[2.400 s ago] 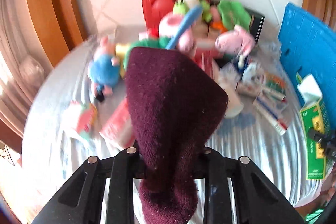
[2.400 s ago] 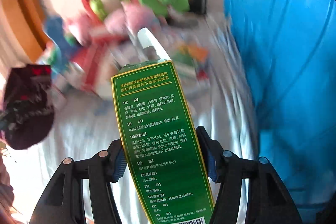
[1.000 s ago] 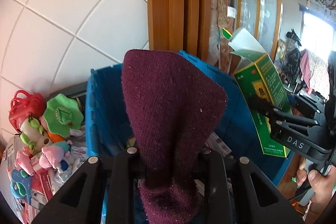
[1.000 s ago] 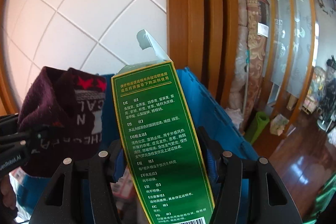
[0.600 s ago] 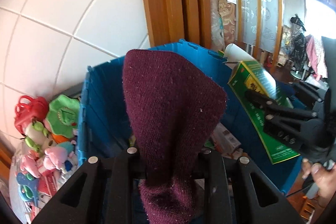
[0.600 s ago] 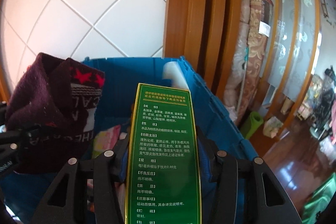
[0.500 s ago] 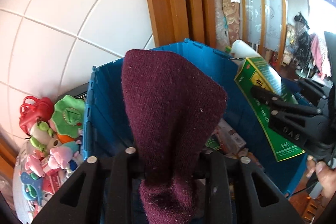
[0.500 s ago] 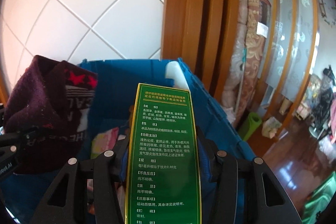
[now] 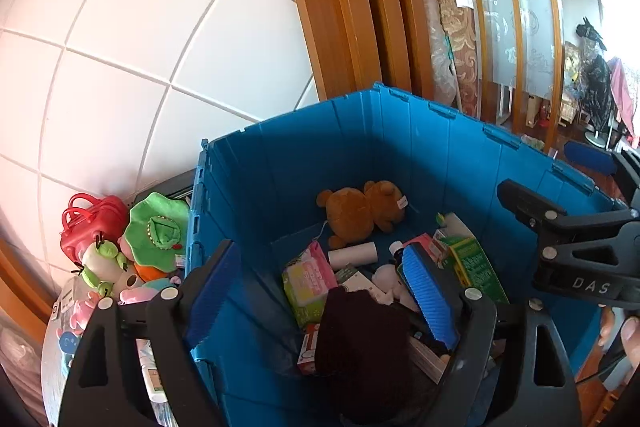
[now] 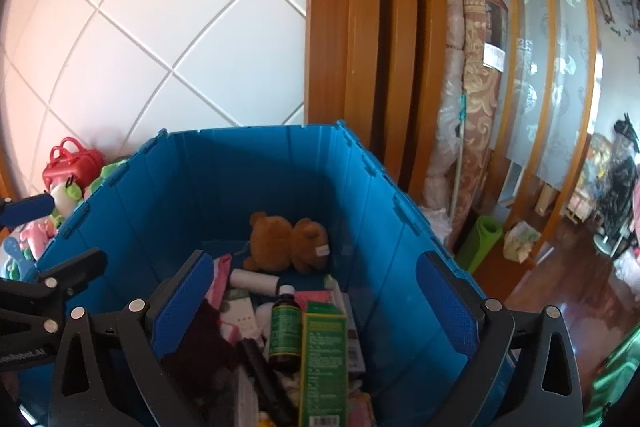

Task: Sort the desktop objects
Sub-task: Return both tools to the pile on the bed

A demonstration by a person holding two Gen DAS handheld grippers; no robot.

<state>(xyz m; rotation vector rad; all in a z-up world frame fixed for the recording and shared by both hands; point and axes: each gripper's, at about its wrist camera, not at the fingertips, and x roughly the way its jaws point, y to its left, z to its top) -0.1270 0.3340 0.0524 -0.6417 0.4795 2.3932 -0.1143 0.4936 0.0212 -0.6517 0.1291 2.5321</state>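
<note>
You've got a smooth blue plastic crate (image 9: 360, 147) w/ a fuzzy brown plush bear (image 9: 362, 211), a maroon knit sock (image 9: 360, 339) and a glossy green card box (image 10: 322, 359) inside, backed by glazed white tiles (image 9: 160, 27) & varnished wood trim (image 10: 348, 19).

Your left gripper (image 9: 324, 303): black frame, ribbed blue pads (image 9: 430, 297), silver screws. Your right gripper (image 10: 316, 311): same black frame, blue pads (image 10: 182, 305), white "DAS" lettering on side.
</note>
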